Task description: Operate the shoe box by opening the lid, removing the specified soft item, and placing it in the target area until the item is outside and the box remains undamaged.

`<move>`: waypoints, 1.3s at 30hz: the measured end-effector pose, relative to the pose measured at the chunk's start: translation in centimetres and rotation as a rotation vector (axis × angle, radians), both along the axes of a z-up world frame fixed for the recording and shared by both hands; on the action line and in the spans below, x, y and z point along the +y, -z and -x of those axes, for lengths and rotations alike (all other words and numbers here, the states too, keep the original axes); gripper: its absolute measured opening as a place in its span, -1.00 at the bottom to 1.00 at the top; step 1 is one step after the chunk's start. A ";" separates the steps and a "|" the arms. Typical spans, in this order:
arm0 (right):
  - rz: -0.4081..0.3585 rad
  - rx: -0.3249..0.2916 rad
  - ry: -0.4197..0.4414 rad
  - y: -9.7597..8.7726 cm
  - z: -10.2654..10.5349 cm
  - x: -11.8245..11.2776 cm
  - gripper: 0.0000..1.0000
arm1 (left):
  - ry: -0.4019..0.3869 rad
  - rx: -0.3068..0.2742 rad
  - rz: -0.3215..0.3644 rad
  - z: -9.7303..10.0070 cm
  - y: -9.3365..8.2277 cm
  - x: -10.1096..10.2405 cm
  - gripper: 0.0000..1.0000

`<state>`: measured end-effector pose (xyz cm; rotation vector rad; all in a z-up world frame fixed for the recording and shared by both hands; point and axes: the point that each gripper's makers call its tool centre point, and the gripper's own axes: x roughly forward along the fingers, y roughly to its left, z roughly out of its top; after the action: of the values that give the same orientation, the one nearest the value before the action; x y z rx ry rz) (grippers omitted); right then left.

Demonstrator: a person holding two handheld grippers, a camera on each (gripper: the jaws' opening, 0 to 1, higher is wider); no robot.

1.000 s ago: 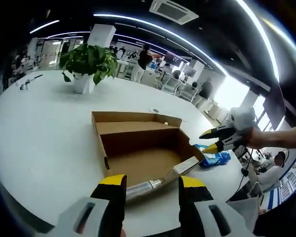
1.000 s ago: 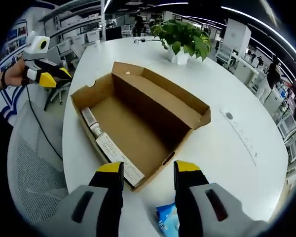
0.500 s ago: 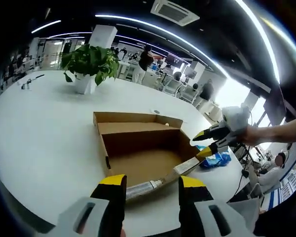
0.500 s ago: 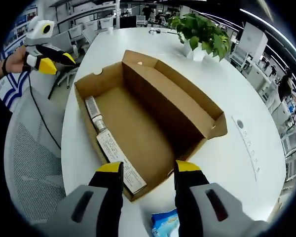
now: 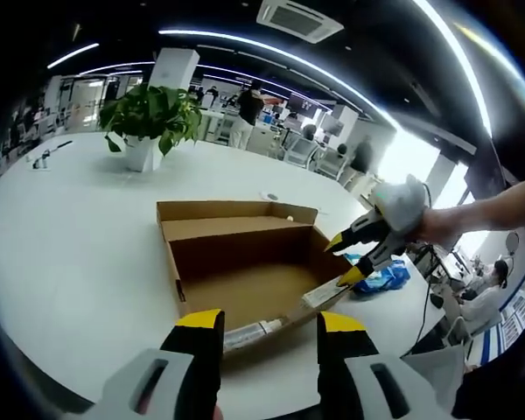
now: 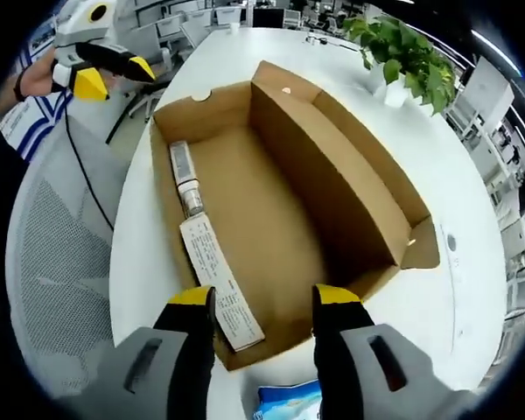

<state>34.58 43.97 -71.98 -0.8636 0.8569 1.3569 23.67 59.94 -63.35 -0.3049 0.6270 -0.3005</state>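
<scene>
Left gripper view, left to right: potted plant [image 5: 147, 118] stands far back on the white table [image 5: 61, 227], well apart from the shoe box. The open shoe box [image 5: 245, 262] sits mid-table, lid folded back on the far side, inside bare cardboard. My left gripper [image 5: 262, 337] hangs just short of the box's near wall, jaws spread, nothing between them. My right gripper [image 5: 343, 258] comes in from the right, held by my hand [image 5: 437, 223], yellow tips parted over the box's right end, holding nothing. Just beyond it the soft item, a blue packet [image 5: 381, 278], lies on the table outside the box, near its right corner. People sit and stand at desks in the background.

Right gripper view, left to right: my left gripper [image 6: 114, 74] shows at top left, jaws apart, off the table edge over a grey mesh chair [image 6: 57, 262]. The shoe box [image 6: 289, 201] is seen from above here, so the labelled side wall [image 6: 219, 280] with its white sticker is readable as a strip, which the left gripper view barely shows. My right gripper [image 6: 264, 302] is over the box's near end, jaws spread and empty. The blue packet [image 6: 289, 402] peeks in at the bottom between the gripper's bodies, outside the box. The plant [image 6: 402, 57] is at top right.
</scene>
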 end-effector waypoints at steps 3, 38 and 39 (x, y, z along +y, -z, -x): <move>0.004 0.032 -0.015 0.3 -0.2 0.5 -0.23 | -0.003 0.001 0.005 0.0 0.3 0.0 -0.14; 0.028 0.075 -0.146 0.8 0.2 2.2 -0.04 | -0.004 0.005 -0.001 -1.3 0.5 -0.6 -0.13; 0.025 0.083 -0.153 0.8 0.4 2.4 -0.05 | -0.003 0.006 -0.001 -1.4 0.6 -0.6 -0.13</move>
<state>34.20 46.38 -72.79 -0.9127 0.8878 1.5264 25.09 59.34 -63.98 -0.3055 0.6329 -0.2961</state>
